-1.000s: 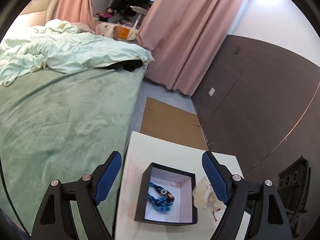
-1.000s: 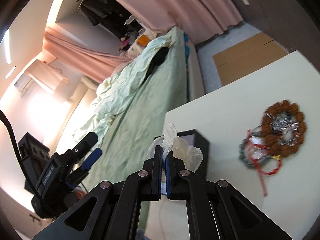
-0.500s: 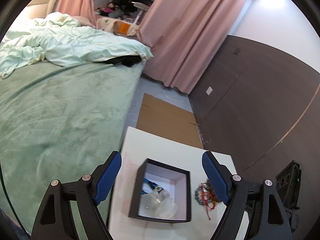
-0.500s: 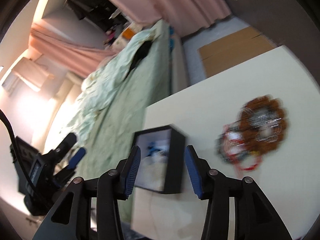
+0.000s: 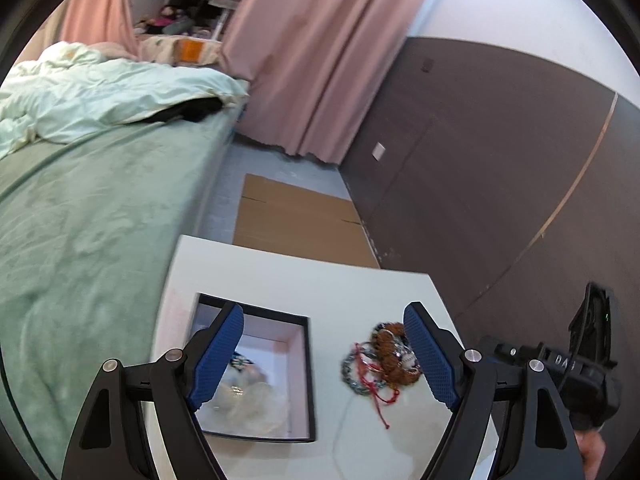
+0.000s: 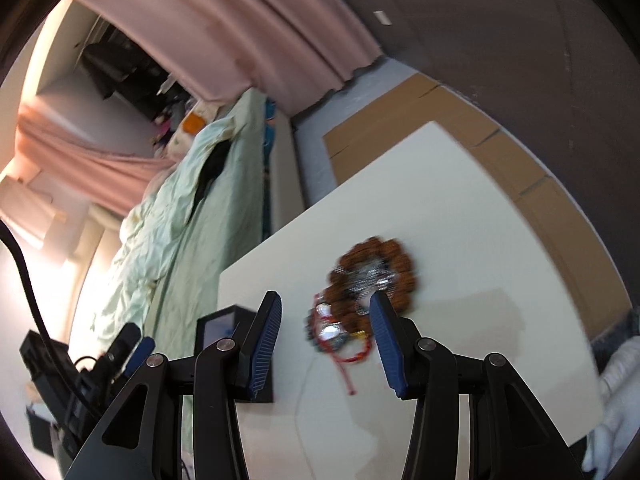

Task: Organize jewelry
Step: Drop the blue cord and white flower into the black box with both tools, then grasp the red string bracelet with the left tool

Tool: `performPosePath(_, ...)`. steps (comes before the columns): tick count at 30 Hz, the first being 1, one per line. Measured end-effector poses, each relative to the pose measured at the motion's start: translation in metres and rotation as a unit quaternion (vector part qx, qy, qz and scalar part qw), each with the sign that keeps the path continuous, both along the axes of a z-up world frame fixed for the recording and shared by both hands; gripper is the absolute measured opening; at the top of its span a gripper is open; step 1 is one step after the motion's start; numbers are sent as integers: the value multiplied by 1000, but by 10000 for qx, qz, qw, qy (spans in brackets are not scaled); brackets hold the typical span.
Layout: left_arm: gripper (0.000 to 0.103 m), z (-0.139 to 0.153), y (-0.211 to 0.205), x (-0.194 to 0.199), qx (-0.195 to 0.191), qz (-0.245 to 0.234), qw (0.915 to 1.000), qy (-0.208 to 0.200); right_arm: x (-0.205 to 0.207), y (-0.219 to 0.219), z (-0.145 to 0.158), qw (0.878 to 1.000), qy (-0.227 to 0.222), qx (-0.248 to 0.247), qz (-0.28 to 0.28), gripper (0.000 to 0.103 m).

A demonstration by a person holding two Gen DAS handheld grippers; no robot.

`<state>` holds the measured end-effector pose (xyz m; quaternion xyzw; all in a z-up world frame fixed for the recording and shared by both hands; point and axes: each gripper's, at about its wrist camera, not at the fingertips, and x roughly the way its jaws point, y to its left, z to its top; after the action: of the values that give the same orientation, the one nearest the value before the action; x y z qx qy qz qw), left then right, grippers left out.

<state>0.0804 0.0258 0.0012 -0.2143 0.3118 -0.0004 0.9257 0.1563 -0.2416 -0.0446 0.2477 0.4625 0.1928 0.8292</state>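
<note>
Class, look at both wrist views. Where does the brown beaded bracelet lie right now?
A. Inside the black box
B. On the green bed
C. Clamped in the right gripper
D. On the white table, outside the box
D: the brown beaded bracelet lies in a tangle with other pieces on the white table, apart from the black box, and the right gripper stands open and empty.

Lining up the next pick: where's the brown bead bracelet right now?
The brown bead bracelet lies on the white table, topping the jewelry pile right of the black box, just ahead of the open right claw.
</note>
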Motion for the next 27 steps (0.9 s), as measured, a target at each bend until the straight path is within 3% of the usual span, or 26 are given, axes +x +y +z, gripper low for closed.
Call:
performPosePath(11,55,-29,-51,32,359,-856,9943,533,12,-32,-10,9994,292,-128,-101,47)
performPosePath(21,52,-58,-98,42,891,-1521,9788,1040,20,-46,-14,9989,436,-100,-127,47)
performPosePath(27,49,-82,-114,47,827,-1603,9721,1502,19,-51,-13,9988,450,-75,-151,47)
